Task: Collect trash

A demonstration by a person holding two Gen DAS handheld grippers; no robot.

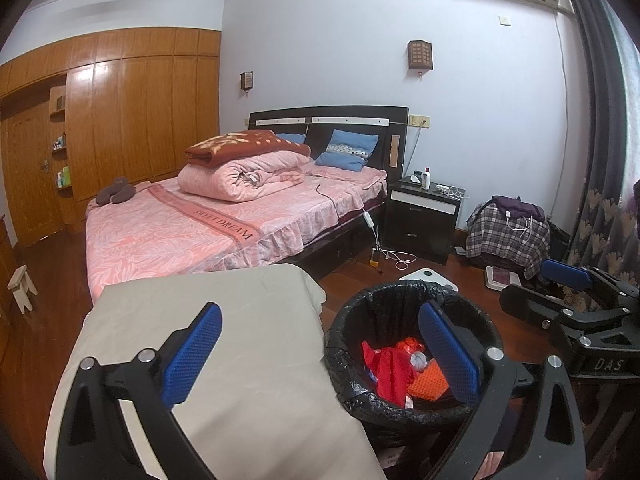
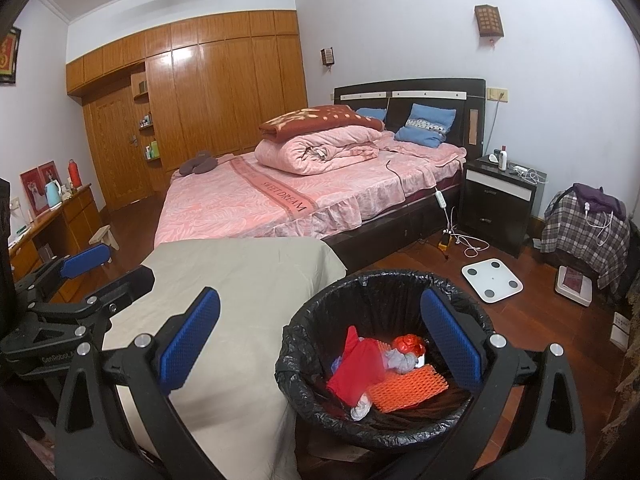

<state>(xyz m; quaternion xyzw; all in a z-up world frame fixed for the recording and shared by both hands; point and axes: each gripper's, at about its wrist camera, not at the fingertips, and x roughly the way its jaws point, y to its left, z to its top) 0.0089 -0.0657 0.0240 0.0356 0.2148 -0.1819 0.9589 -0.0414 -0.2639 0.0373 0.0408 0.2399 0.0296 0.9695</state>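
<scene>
Already, in your left wrist view, the trash (image 1: 400,368) lies inside the bin (image 1: 348,344) near right, and your left gripper (image 1: 320,356) is spread and empty over the bare cloth-covered table (image 1: 240,360). In your right wrist view, your right gripper (image 2: 320,348) is spread too; nothing seems left. A scale (image 2: 492,280) sits beyond.

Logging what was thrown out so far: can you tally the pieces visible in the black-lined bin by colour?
In the bin, right wrist view; deeper pieces may be hidden.
Red: 2, the red wrapper and the shiny red ball
Orange: 1, the orange foam net
Grey-white: 2, crumpled wads
Total: 5
</scene>
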